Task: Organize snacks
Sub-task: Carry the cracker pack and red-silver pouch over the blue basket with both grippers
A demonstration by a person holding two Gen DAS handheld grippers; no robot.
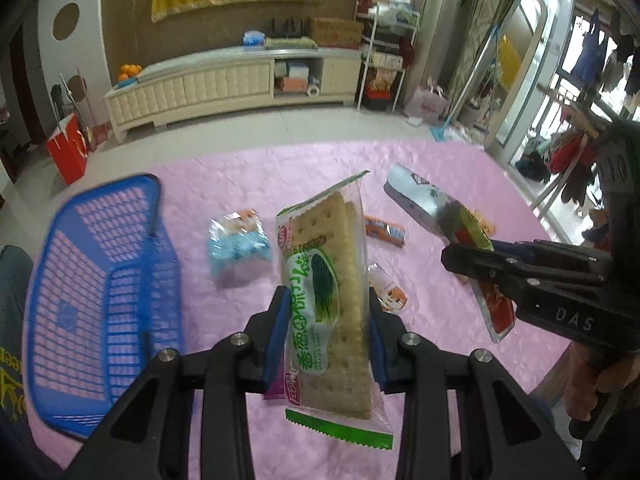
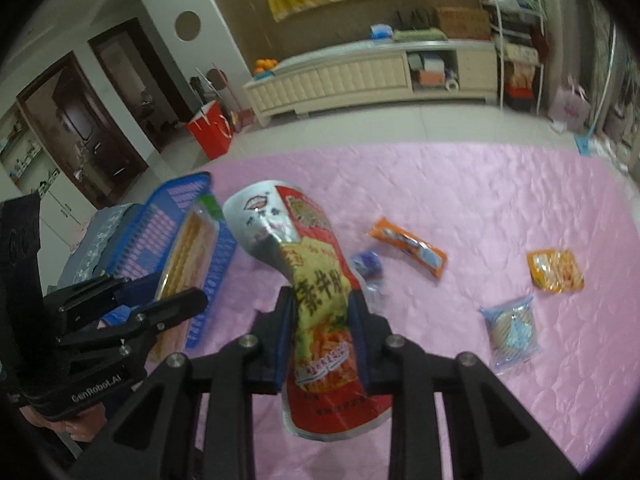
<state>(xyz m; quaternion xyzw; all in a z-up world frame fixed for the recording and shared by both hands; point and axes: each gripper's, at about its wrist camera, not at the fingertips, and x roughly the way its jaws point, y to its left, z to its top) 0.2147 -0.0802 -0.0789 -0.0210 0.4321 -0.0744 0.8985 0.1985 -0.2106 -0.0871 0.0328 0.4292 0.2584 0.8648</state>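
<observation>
My left gripper (image 1: 326, 304) is shut on a green-and-clear cracker packet (image 1: 328, 276) and holds it upright above the pink table; it also shows in the right wrist view (image 2: 188, 252), beside the blue basket (image 2: 168, 228). My right gripper (image 2: 322, 312) is shut on a red-and-silver snack bag (image 2: 316, 300), also lifted; it shows in the left wrist view (image 1: 452, 224) at the right. The blue mesh basket (image 1: 60, 280) lies at the table's left. Loose snacks lie on the cloth: a light-blue packet (image 1: 238, 240), an orange stick pack (image 2: 408, 246), an orange-yellow pack (image 2: 554, 270).
The table wears a pink quilted cloth (image 2: 480, 200). A second light-blue packet (image 2: 514, 328) and a small purple wrapper (image 2: 366, 264) lie right of my right gripper. A small fox-print pack (image 1: 390, 292) lies behind the crackers. A cream cabinet (image 1: 224, 84) and red bag (image 1: 68, 152) stand beyond.
</observation>
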